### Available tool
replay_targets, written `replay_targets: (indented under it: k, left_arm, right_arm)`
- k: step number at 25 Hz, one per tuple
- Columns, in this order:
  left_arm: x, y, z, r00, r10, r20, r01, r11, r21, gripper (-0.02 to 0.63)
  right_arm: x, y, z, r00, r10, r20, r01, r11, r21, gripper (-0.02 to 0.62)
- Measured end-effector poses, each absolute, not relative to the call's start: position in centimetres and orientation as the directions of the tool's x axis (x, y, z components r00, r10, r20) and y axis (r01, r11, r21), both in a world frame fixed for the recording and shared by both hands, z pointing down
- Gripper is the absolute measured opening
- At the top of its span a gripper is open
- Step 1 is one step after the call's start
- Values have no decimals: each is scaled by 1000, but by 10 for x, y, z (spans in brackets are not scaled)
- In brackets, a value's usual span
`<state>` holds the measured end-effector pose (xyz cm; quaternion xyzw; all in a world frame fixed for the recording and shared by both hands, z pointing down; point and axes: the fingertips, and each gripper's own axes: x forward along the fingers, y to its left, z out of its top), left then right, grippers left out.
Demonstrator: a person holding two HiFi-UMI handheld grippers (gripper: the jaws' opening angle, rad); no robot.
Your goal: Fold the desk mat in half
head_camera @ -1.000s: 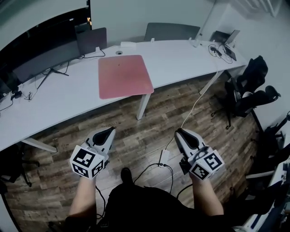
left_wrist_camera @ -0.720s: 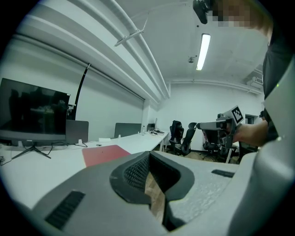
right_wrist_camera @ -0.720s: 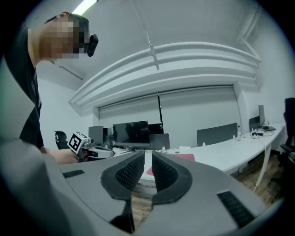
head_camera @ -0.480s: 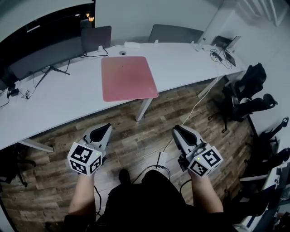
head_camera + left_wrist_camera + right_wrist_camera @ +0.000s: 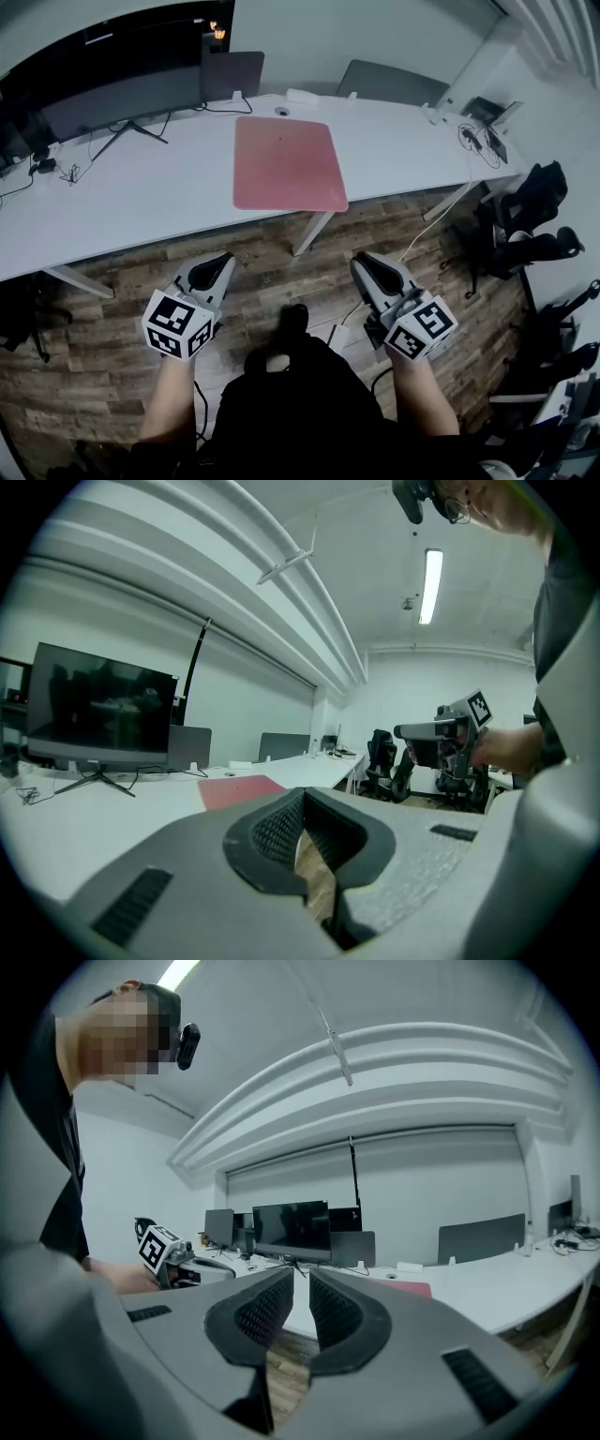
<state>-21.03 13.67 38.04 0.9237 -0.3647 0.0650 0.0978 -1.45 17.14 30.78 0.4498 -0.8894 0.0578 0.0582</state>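
Note:
The pink desk mat (image 5: 286, 164) lies flat and unfolded on the white desk (image 5: 141, 197), reaching its front edge. Both grippers hang over the wooden floor, well short of the desk and pointing towards it. My left gripper (image 5: 220, 262) is shut with nothing in it; its pads meet in the left gripper view (image 5: 302, 794), where the mat (image 5: 239, 789) shows beyond them. On the other side my right gripper (image 5: 364, 262) is open by a narrow gap, empty (image 5: 302, 1274), with the mat (image 5: 408, 1287) far ahead of it.
A wide monitor (image 5: 122, 94) and a smaller dark screen (image 5: 232, 75) stand at the back of the desk. A grey chair (image 5: 389, 84) is behind it, and black office chairs (image 5: 525, 216) crowd the right. Cables and a power strip (image 5: 337, 333) lie on the floor.
I have stepped towards the desk and both grippers came along. The mat now sits more to the right in the head view. A foot shows between the grippers.

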Motion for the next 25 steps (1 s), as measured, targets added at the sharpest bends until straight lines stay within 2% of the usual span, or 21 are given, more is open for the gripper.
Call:
replay_targets:
  k: [6,16,25]
  left_arm:
    - [-203,108,391,702,-675,228,-708,-696,119,3]
    - [-132,-4,403,649,-698,304,-747,-659,82,3]
    - [-43,-98,410,599,-703,385,-781,-619,84,3]
  right_arm:
    - [-3,134,314,-614,-778,133,-789,611,-69,54]
    - [82,17,340,-641,-755,140,-767,634,-97,75]
    - [135,-84,373,-756,-617,220,-646,757,-95,107]
